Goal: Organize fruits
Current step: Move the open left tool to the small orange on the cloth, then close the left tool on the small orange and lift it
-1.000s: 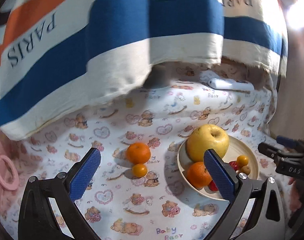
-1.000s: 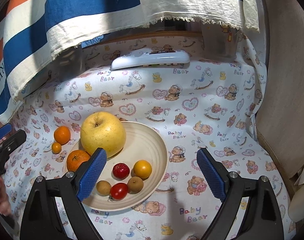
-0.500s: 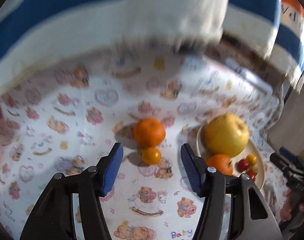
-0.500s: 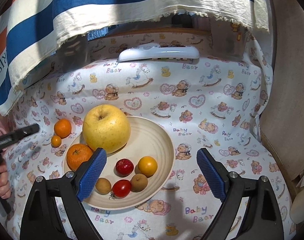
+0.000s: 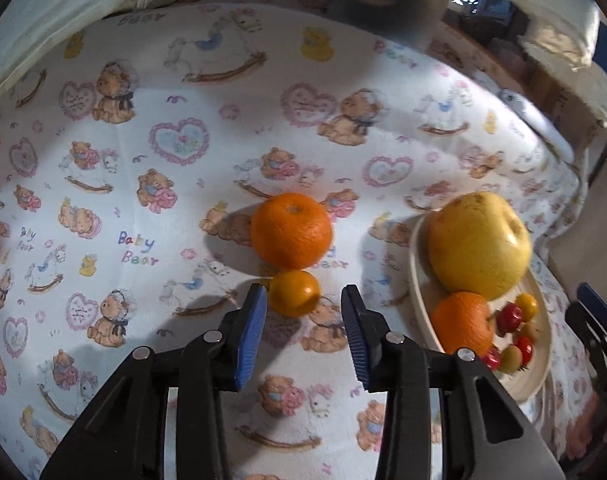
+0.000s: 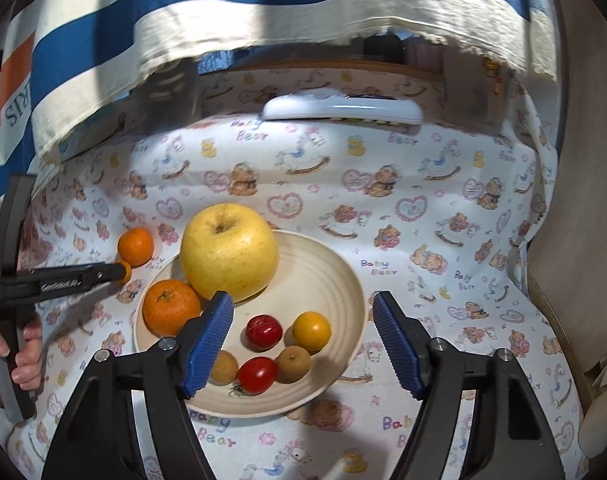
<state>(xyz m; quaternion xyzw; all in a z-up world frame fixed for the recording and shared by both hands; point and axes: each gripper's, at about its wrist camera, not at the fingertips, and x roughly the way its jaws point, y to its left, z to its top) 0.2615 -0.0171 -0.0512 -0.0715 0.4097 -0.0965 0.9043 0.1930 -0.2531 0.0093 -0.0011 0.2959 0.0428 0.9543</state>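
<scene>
Desk under bear-print cloth point(image 5: 175, 92).
Striped hanging cloth point(image 6: 223, 12): right view only.
White remote point(image 6: 343, 110): clear in right view only.
Plate point(image 6: 327, 276), one: holds one yellow apple point(image 6: 229, 250), one orange point(image 6: 170, 307), six small fruits.
Loose on the cloth, left of plate: one mandarin point(image 5: 291, 230), one small citrus point(image 5: 294, 293) touching it.
Left tool point(image 5: 303, 304): released, fingertips flanking small citrus, not yet clenched.
Right tool point(image 6: 303, 312): released, over plate, grasping nothing.
</scene>
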